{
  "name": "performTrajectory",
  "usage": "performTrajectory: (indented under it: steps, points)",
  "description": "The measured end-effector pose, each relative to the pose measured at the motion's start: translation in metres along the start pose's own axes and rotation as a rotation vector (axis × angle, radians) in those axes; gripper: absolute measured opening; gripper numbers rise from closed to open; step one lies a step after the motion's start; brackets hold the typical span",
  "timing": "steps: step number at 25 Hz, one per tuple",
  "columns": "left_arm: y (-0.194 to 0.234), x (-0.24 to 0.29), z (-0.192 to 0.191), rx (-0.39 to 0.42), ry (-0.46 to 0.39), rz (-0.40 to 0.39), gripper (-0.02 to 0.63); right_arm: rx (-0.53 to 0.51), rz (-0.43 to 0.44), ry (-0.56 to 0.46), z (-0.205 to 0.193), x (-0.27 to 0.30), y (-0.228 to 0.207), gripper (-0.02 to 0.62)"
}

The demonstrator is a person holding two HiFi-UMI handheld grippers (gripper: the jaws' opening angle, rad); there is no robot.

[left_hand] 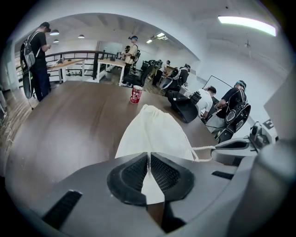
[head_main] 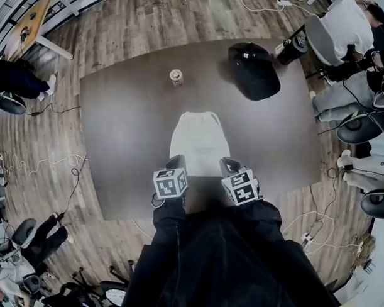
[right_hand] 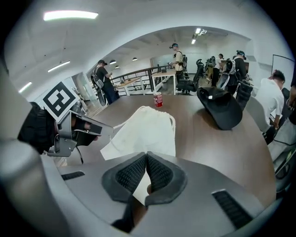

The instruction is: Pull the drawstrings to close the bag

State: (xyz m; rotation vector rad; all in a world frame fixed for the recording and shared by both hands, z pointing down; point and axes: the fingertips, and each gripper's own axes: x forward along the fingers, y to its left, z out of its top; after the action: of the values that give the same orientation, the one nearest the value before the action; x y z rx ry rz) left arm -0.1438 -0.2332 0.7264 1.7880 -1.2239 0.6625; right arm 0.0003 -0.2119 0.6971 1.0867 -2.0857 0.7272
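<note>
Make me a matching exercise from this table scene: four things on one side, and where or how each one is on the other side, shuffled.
Things:
1. white bag
2. red can
3. black backpack
4. left gripper

Place or state:
A. on the far right part of the table
B. jaws shut at the bag's near edge
C. lying flat mid-table
D. upright beyond the bag, slightly left

Pairs: 1-C, 2-D, 3-A, 4-B

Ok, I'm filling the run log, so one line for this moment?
left hand-held gripper: shut on white bag | right hand-held gripper: same | bag lies on table
</note>
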Motion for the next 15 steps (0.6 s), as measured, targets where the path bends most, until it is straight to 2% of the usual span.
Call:
performTrajectory:
  steps: [7,8,10,11,15]
  points:
    - [-0.003,0.007,-0.020,0.005,0.048,-0.012,0.038,0.034,0.051,0.078,-0.033,0.017,0.012,0.026]
    - [-0.004,0.007,-0.023,0.009,0.055,-0.015,0.055,0.038,0.060,0.088,-0.038,0.017,0.014,0.027]
    - [-0.007,0.006,-0.030,0.016,0.071,-0.022,0.149,0.047,0.086,0.109,-0.048,0.017,0.019,0.084]
    - [-0.008,0.004,-0.034,0.017,0.076,-0.023,0.155,0.049,0.099,0.116,-0.051,0.016,0.021,0.121]
    - [-0.016,-0.005,-0.043,0.014,0.060,-0.017,0.166,0.036,0.123,0.105,-0.055,0.006,0.026,0.170]
